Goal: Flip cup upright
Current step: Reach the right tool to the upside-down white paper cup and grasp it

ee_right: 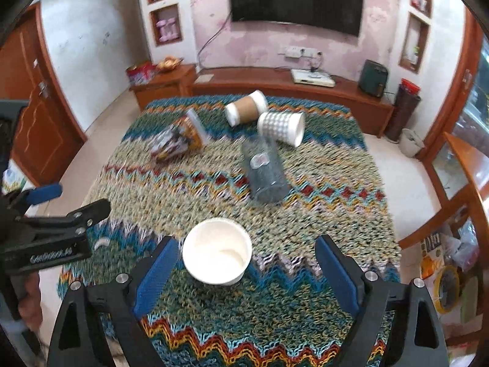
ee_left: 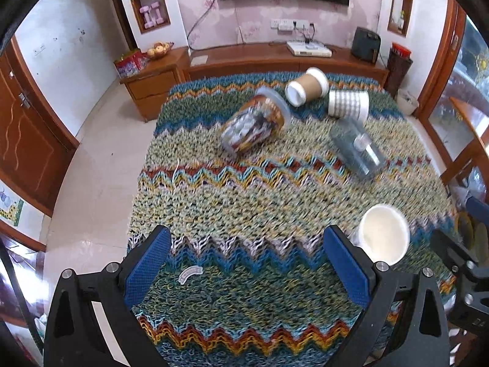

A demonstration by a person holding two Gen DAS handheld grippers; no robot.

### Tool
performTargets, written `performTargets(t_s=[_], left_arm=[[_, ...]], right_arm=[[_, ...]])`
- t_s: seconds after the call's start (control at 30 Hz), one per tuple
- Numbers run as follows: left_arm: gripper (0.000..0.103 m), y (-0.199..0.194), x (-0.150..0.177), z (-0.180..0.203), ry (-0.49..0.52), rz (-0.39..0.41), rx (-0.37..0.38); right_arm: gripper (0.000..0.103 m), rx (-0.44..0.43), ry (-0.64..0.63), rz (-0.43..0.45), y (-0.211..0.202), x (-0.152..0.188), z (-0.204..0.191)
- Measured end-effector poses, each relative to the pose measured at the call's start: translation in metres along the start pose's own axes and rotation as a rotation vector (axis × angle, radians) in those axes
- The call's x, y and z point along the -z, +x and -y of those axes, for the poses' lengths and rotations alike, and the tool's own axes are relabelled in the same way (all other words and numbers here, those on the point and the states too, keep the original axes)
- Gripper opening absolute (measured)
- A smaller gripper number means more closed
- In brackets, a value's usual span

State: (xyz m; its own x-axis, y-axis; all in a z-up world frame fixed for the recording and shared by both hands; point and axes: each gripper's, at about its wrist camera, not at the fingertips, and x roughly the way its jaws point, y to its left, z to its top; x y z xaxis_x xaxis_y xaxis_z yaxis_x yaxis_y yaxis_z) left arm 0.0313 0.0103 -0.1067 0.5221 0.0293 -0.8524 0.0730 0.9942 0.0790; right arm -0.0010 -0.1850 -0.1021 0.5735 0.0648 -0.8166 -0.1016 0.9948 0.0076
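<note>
A white cup (ee_right: 217, 251) stands upright with its mouth up on the knitted cloth, between my right gripper's (ee_right: 246, 270) open blue fingers, nearer the left one. It also shows in the left wrist view (ee_left: 383, 235), just right of my left gripper (ee_left: 246, 264), which is open and empty. Several cups lie on their sides farther back: a printed cup (ee_left: 255, 122), a brown sleeved cup (ee_left: 307, 87), a white checked cup (ee_left: 348, 103) and a clear blue-grey tumbler (ee_left: 357, 148).
The zigzag knitted cloth (ee_left: 244, 202) covers the table. A wooden TV cabinet (ee_left: 275, 61) stands behind it, a wooden door (ee_left: 27, 140) at the left and a wooden shelf (ee_right: 464, 177) at the right. My left gripper's body shows at the left (ee_right: 52, 232).
</note>
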Motion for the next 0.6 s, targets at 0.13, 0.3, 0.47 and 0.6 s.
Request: performTargets(t_s=[0.13, 0.3, 0.47, 0.6], left_arm=[[0.1, 0.017, 0.011, -0.013, 0.016, -0.045, -0.007], [0.1, 0.031, 0.022, -0.029, 0.014, -0.086, -0.032], [0.1, 0.046, 0.029, -0.039, -0.011, -0.141, -0.042], [0.1, 0.048, 0.028, -0.033, 0.001, -0.135, -0.035]], right_arm=[[0.091, -0.017, -0.029, -0.03, 0.012, 0.006, -0.004], [0.091, -0.04, -0.054, -0.071, 0.028, 0.011, -0.009], [0.091, -0.045, -0.112, -0.113, 0.044, 0.015, -0.02], [0.091, -0.022, -0.156, -0.153, 0.056, 0.019, -0.028]])
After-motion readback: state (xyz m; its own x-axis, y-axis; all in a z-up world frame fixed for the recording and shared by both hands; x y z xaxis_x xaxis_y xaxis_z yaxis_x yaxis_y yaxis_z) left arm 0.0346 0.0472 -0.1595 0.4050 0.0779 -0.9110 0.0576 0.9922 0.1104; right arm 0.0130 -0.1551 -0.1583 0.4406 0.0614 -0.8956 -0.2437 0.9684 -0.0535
